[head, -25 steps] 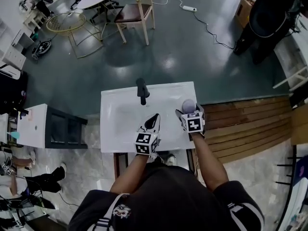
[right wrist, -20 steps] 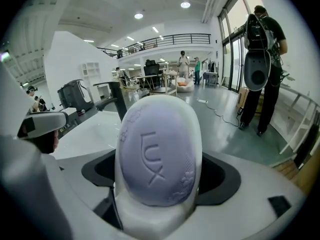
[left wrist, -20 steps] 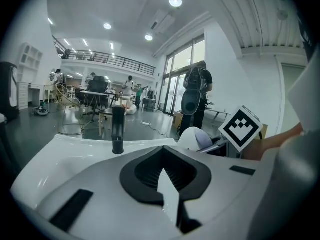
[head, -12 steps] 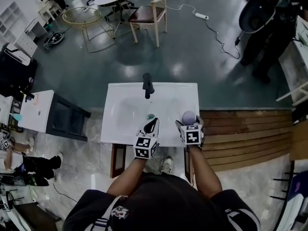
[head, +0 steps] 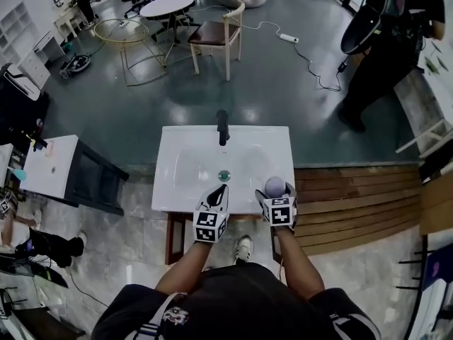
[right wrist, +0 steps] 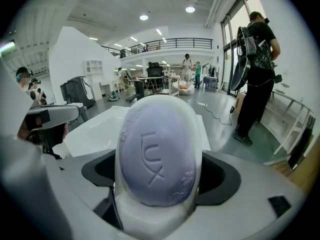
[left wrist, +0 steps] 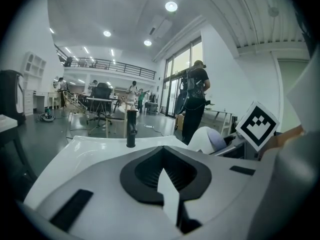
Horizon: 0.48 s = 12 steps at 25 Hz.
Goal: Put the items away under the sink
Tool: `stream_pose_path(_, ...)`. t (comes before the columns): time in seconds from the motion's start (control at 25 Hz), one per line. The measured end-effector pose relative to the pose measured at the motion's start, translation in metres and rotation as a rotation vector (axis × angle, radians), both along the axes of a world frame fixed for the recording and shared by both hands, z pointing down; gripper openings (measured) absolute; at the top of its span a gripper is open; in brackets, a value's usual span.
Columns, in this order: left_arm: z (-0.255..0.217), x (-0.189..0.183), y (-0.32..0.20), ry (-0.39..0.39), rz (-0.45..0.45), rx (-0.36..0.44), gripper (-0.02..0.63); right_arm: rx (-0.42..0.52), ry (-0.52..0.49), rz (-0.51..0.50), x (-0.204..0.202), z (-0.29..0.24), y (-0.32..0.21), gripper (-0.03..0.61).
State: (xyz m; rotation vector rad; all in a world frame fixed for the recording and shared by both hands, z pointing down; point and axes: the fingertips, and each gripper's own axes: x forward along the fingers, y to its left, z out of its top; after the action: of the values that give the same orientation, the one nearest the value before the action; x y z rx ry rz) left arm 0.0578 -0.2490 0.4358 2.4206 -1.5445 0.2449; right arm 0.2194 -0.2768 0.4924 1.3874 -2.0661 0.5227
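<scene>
In the head view the white sink (head: 184, 190) stands in front of me, with a black faucet (head: 223, 126) at its back and a drain (head: 224, 176) in the basin. My left gripper (head: 221, 188) is shut and empty over the sink's front edge; in the left gripper view (left wrist: 164, 171) it points level at the faucet (left wrist: 131, 129). My right gripper (head: 276, 190) is shut on a lilac soap bar (head: 274, 185) at the sink's front right corner. In the right gripper view the soap (right wrist: 157, 159), embossed LUX, fills the space between the jaws.
Dark cabinet frames (head: 173, 236) show below the sink's front. A wooden floor strip (head: 354, 197) lies to the right and a white side counter (head: 42, 165) to the left. Beyond are a chair (head: 216, 37), a round table (head: 166, 6) and a standing person (head: 382, 55).
Both grippers have drawn back toward me, from over the basin to the sink's front edge. The soap stays in the right gripper. The head view has shifted so the drain now shows.
</scene>
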Motion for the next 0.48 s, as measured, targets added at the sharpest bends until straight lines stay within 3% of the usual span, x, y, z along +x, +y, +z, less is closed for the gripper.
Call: stream_pose_path(0.48, 0.013, -0.072, 0.089, -0.008, -0.016, -0.024, 0.007, 0.041, -0.023, 0.042, -0.052, -0.015, 0.087, 0.477)
